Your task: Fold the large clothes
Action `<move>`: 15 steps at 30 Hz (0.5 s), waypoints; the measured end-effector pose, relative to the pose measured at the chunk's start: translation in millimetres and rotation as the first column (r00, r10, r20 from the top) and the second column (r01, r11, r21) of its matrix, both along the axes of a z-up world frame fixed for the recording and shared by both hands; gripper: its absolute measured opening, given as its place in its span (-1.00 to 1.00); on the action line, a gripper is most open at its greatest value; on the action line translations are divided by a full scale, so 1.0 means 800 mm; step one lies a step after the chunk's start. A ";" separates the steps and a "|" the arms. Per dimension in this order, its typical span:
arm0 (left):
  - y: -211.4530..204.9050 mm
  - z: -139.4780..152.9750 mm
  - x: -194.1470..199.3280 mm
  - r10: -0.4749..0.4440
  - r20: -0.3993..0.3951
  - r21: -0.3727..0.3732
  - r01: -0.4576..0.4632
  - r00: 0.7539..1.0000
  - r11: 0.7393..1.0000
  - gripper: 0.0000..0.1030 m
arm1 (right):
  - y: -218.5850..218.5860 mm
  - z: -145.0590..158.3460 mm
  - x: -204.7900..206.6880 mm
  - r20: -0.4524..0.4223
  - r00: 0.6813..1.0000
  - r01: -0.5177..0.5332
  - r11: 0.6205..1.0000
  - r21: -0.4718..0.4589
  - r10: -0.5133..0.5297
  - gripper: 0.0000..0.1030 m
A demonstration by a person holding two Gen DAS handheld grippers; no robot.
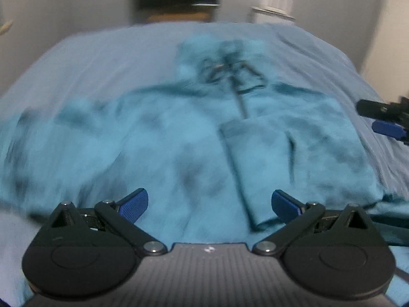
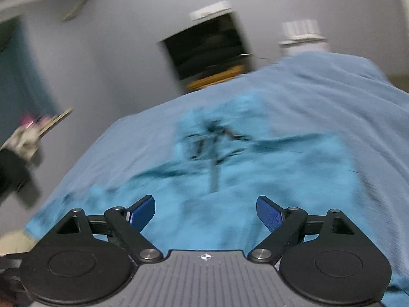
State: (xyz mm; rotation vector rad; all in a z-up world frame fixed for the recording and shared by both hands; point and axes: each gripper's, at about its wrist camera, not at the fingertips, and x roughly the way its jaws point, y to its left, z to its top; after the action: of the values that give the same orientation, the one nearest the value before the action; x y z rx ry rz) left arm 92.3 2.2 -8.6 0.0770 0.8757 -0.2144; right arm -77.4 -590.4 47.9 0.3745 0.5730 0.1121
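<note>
A large teal mottled zip-up garment point(image 1: 163, 138) lies spread on a light blue bedsheet point(image 1: 102, 58), its collar and dark cords point(image 1: 230, 69) toward the far end. One sleeve point(image 1: 253, 163) is folded across the body. My left gripper point(image 1: 209, 204) hovers open over the near hem, with nothing between its blue pads point(image 1: 135, 204). In the left wrist view my right gripper point(image 1: 383, 120) shows at the right edge, beside the garment. In its own blurred view the right gripper point(image 2: 205, 212) stands open above the garment point(image 2: 255, 179), its jaws bare.
Grey walls close in the bed on the far side and left. A dark recess with a wooden shelf point(image 2: 209, 51) sits in the far wall, and a white ribbed container point(image 1: 273, 7) stands beyond the bed. A blurred dark and pale object point(image 2: 18, 153) is at the left.
</note>
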 end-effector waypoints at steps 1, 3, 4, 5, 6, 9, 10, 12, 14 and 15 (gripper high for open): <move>-0.020 0.002 0.008 -0.049 0.001 0.034 0.049 0.999 0.998 1.00 | -0.014 -0.003 0.001 -0.012 0.999 0.049 0.999 0.013 -0.049 0.72; -0.062 -0.005 0.021 -0.159 -0.001 0.094 0.158 0.987 0.983 1.00 | -0.042 -0.006 -0.001 -0.041 0.990 0.134 0.991 0.023 -0.133 0.72; -0.080 -0.014 0.026 -0.204 -0.017 0.127 0.204 0.979 0.971 1.00 | -0.052 -0.008 -0.004 -0.045 0.985 0.164 0.986 0.004 -0.164 0.72; -0.100 -0.026 0.031 -0.244 -0.045 0.158 0.248 0.969 0.956 1.00 | -0.062 -0.009 -0.008 -0.038 0.980 0.195 0.980 -0.026 -0.196 0.72; -0.115 -0.038 0.033 -0.275 -0.074 0.174 0.284 0.959 0.943 1.00 | -0.070 -0.011 -0.012 -0.019 0.974 0.223 0.973 -0.065 -0.225 0.72; -0.157 -0.071 0.036 -0.363 -0.143 0.148 0.383 0.921 0.912 1.00 | -0.089 -0.025 -0.019 -0.007 0.961 0.273 0.956 -0.111 -0.275 0.72; -0.166 -0.080 0.035 -0.385 -0.152 0.143 0.406 0.910 0.903 0.98 | -0.097 -0.031 -0.020 -0.024 0.959 0.279 0.957 -0.074 -0.282 0.72; -0.183 -0.100 0.036 -0.412 -0.171 0.187 0.440 0.895 0.878 0.72 | -0.106 -0.042 -0.025 -0.044 0.958 0.283 0.959 -0.020 -0.283 0.72; -0.189 -0.117 0.037 -0.410 -0.192 0.222 0.447 0.892 0.867 0.41 | -0.107 -0.052 -0.022 -0.058 0.958 0.279 0.960 -0.022 -0.279 0.72; -0.188 -0.121 0.038 -0.402 -0.194 0.221 0.439 0.895 0.871 0.24 | -0.105 -0.059 -0.017 -0.063 0.960 0.272 0.962 -0.026 -0.273 0.72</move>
State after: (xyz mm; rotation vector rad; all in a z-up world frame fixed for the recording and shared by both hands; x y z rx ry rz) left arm 122.9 -148.0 -105.4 0.5088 1.0199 -0.5199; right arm -91.3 -674.8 0.8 0.4385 0.5824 -0.1706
